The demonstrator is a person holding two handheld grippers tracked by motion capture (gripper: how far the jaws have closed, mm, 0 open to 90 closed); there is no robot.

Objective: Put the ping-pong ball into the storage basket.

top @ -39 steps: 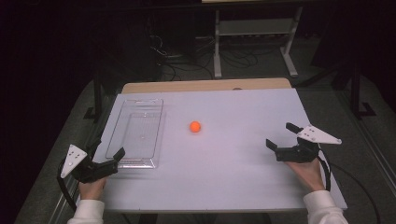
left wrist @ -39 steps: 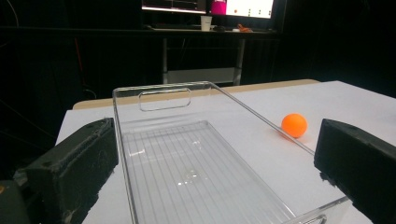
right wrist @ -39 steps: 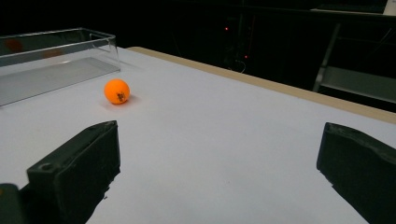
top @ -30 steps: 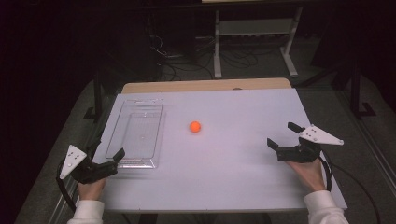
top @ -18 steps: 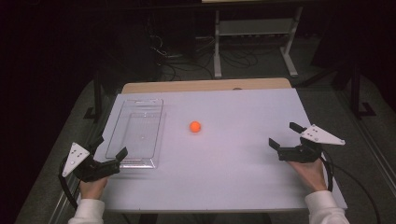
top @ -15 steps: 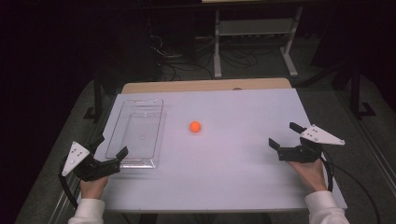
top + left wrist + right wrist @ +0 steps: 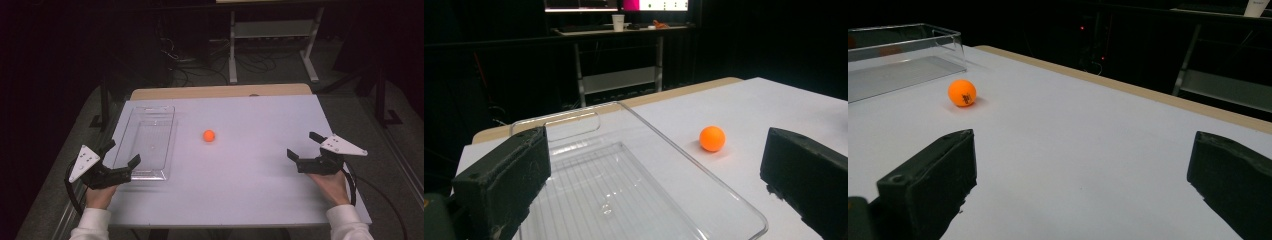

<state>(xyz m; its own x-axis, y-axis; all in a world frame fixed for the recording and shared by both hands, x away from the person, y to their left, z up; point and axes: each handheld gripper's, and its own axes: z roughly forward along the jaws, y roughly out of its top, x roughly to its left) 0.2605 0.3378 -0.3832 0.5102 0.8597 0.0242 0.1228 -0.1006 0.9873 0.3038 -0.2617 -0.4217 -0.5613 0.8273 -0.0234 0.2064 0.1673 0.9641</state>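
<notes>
Two hand-held grippers are shown at rest near the front corners of a white table [image 7: 260, 165], before any contact has been made. The left gripper [image 7: 122, 159] is held just at the near end of a clear plastic tray [image 7: 146, 142], its jaws spread wide and empty; in the left gripper view both black jaws frame the tray's interior. The right gripper [image 7: 305, 146] is held well apart from everything, near the right edge, and its jaws are likewise spread wide with nothing between them.

One orange ball [image 7: 209, 135] lies on the bare tabletop, just beside the tray's right wall and not touching it, roughly midway between the two grippers. In the right gripper view the ball [image 7: 962, 93] is seen ahead and to the left of the jaws, with the tray [image 7: 903, 52] behind it.

The stage is judged to be the very start: the ball has not yet been approached, and the tray is empty. The work is taken to be the placing of the ball in the tray. For the next move, a reach across the open table would be called for, the jaws being lowered around the ball and closed gently, since a light round thing is likely to roll if nudged off-centre.
</notes>
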